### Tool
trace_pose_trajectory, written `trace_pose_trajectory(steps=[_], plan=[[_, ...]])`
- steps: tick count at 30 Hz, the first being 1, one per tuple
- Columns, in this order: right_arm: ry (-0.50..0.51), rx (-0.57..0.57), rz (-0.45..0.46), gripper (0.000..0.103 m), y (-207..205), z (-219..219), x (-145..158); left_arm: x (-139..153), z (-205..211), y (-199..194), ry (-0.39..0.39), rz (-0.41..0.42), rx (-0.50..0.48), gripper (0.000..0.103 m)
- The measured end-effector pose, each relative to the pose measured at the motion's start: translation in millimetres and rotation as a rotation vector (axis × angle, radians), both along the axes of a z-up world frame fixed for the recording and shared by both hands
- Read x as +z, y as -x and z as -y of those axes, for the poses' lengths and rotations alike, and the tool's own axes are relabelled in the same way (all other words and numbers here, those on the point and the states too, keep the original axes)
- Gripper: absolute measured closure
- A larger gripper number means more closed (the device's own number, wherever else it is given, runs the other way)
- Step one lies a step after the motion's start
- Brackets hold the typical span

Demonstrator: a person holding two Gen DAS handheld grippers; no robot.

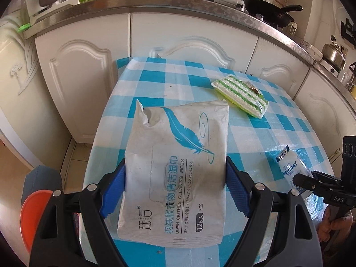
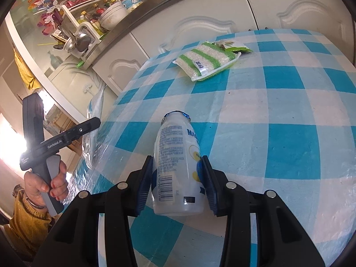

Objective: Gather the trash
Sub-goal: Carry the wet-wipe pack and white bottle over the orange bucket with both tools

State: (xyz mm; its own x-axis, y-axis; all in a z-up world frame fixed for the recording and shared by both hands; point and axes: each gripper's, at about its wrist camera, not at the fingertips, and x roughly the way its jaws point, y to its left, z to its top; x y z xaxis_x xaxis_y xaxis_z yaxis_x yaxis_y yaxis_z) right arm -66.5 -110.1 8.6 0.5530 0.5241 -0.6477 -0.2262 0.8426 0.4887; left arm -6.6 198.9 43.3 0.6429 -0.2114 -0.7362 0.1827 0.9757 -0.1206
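My left gripper [image 1: 175, 166] is shut on a white wet-wipes packet [image 1: 178, 169] with a blue feather print, held over the blue-and-white checked table [image 1: 255, 133]. My right gripper [image 2: 178, 162] is shut on a small white plastic drink bottle [image 2: 178, 166] with a torn foil top, held just above the table. The bottle [image 1: 291, 169] and the right gripper also show at the right of the left wrist view. A small wrapper [image 2: 233, 45] lies on a green-striped sponge [image 2: 209, 60] at the table's far side.
White kitchen cabinets [image 1: 189, 35] stand right behind the table, with a worktop holding pots, a pan [image 1: 271, 11] and a dish rack [image 2: 77, 37]. An orange bin [image 1: 33, 218] stands on the floor at the left, below the table.
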Motion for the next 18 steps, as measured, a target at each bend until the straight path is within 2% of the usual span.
trace_pose_trajectory(steps=[18], plan=[[0.108,-0.073,-0.004,0.059,12.6,-12.1,4.5,20.6,-21.6,41.4,-0.099,0.092,0.077,0.020]])
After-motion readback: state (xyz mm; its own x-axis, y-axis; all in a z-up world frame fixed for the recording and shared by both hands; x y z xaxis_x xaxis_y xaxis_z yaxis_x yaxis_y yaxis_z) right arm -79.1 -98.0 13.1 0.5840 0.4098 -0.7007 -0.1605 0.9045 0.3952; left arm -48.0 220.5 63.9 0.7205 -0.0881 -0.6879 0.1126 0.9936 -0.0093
